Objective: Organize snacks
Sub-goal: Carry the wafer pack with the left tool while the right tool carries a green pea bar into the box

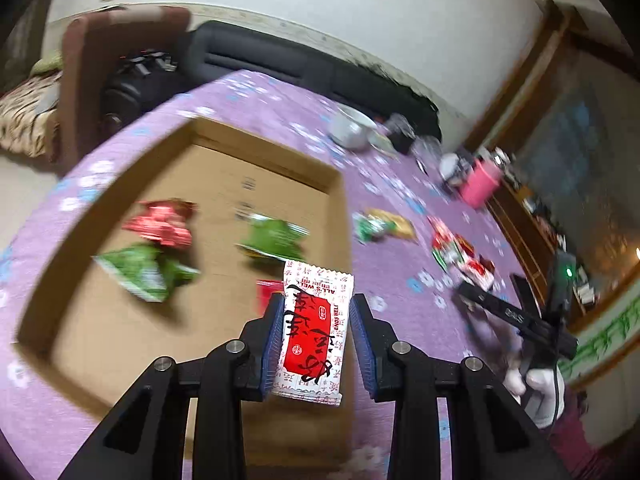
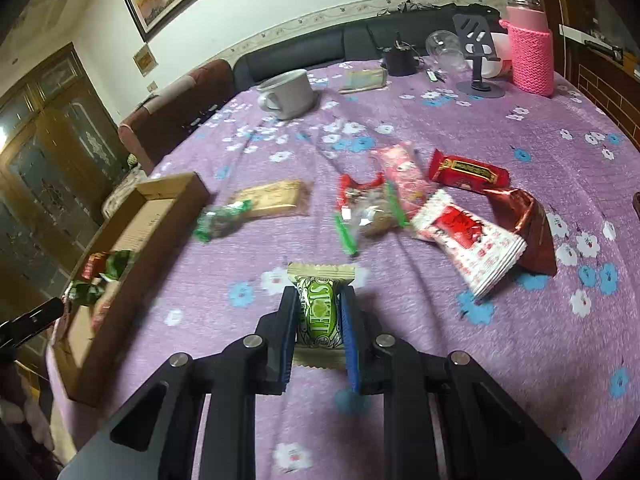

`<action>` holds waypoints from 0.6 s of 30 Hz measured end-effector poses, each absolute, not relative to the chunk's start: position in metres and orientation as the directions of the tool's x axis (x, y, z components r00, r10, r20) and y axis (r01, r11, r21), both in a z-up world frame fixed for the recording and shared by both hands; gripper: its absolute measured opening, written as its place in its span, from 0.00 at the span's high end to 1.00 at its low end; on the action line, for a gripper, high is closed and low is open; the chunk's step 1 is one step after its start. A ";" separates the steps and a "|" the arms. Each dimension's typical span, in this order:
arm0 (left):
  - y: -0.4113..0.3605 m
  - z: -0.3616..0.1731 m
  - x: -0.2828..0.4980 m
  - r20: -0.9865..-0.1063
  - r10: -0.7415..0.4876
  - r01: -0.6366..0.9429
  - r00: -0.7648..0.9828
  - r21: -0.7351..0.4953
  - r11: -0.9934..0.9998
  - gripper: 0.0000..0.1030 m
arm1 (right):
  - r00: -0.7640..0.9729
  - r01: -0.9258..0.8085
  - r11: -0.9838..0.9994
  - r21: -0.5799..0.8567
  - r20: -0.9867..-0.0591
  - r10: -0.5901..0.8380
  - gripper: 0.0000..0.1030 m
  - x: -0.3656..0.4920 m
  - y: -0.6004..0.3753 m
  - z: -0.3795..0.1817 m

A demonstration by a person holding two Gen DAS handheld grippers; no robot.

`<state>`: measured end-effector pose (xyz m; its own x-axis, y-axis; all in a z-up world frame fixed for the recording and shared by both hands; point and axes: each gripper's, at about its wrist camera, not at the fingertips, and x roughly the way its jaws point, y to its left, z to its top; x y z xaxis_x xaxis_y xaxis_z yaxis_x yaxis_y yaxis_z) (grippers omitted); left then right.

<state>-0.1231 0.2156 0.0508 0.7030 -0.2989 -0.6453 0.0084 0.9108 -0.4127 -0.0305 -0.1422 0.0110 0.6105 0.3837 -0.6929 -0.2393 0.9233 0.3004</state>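
My left gripper (image 1: pixel 316 304) is shut on a white and red snack packet (image 1: pixel 314 332), held above the right edge of an open cardboard box (image 1: pixel 224 184). The box holds a red packet (image 1: pixel 160 224) and green packets (image 1: pixel 140 268). My right gripper (image 2: pixel 320 300) is shut on a green and gold sweet packet (image 2: pixel 320 312) above the purple flowered tablecloth (image 2: pixel 440 360). Several loose snacks lie beyond it, among them a white and red packet (image 2: pixel 468 240) and a dark red packet (image 2: pixel 528 228). The box shows at left in the right wrist view (image 2: pixel 160 200).
A white mug (image 2: pixel 286 94), a pink knitted bottle (image 2: pixel 528 56), a phone stand (image 2: pixel 478 64) and a glass (image 2: pixel 444 48) stand at the table's far side. A dark sofa (image 2: pixel 300 52) runs behind. The table edge drops off beside the box.
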 end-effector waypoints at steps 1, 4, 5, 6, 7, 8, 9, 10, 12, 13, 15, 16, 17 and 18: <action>0.221 0.051 -0.125 -0.644 -0.287 -0.003 0.709 -0.410 0.912 0.66 | 0.608 -0.248 0.918 0.309 -0.688 0.396 0.81 -0.034 -0.138 0.015; 0.238 0.047 -0.127 -0.646 -0.253 -0.045 0.721 -0.408 0.912 0.66 | 0.596 -0.301 0.901 0.311 -0.676 0.433 0.81 -0.044 -0.114 0.028; 0.243 0.045 -0.127 -0.647 -0.243 -0.059 0.722 -0.408 0.911 0.66 | 0.590 -0.323 0.895 0.307 -0.674 0.444 0.81 -0.047 -0.105 0.032; 0.247 0.043 -0.127 -0.649 -0.231 -0.073 0.724 -0.405 0.911 0.66 | 0.583 -0.350 0.887 0.301 -0.671 0.458 0.80 -0.051 -0.094 0.037; 0.251 0.041 -0.129 -0.650 -0.224 -0.081 0.726 -0.404 0.911 0.66 | 0.575 -0.377 0.877 0.296 -0.667 0.473 0.80 -0.055 -0.083 0.041; 0.253 0.040 -0.129 -0.651 -0.220 -0.086 0.726 -0.404 0.911 0.66 | 0.564 -0.408 0.865 0.293 -0.664 0.491 0.80 -0.059 -0.070 0.046; 0.255 0.039 -0.129 -0.652 -0.216 -0.091 0.727 -0.403 0.911 0.66 | 0.550 -0.435 0.852 0.292 -0.663 0.508 0.80 -0.062 -0.058 0.049; 0.257 0.038 -0.129 -0.652 -0.212 -0.094 0.728 -0.401 0.911 0.66 | 0.530 -0.465 0.836 0.292 -0.665 0.527 0.80 -0.065 -0.044 0.052; 0.260 0.036 -0.129 -0.653 -0.202 -0.100 0.730 -0.394 0.914 0.66 | 0.485 -0.521 0.801 0.295 -0.670 0.562 0.80 -0.072 -0.017 0.055; 0.263 0.035 -0.129 -0.653 -0.200 -0.102 0.730 -0.394 0.914 0.66 | 0.459 -0.548 0.782 0.299 -0.674 0.579 0.80 -0.075 -0.003 0.054; 0.266 0.032 -0.128 -0.657 -0.200 -0.108 0.727 -0.397 0.911 0.66 | 0.413 -0.586 0.751 0.305 -0.684 0.600 0.80 -0.080 0.019 0.051; 0.270 0.030 -0.128 -0.660 -0.200 -0.114 0.724 -0.401 0.909 0.66 | 0.385 -0.604 0.734 0.309 -0.693 0.609 0.80 -0.083 0.034 0.048; 0.272 0.028 -0.127 -0.663 -0.200 -0.120 0.722 -0.404 0.907 0.66 | 0.367 -0.615 0.724 0.313 -0.699 0.614 0.80 -0.085 0.043 0.045; 0.273 0.026 -0.126 -0.665 -0.199 -0.124 0.720 -0.405 0.906 0.66 | 0.346 -0.626 0.713 0.316 -0.706 0.617 0.80 -0.086 0.053 0.042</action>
<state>-0.1263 0.2734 0.0262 0.7202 -0.1986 -0.6647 -0.1236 0.9061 -0.4046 -0.0863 0.0533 0.0420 0.3464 0.6173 -0.7064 -0.6265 0.7127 0.3156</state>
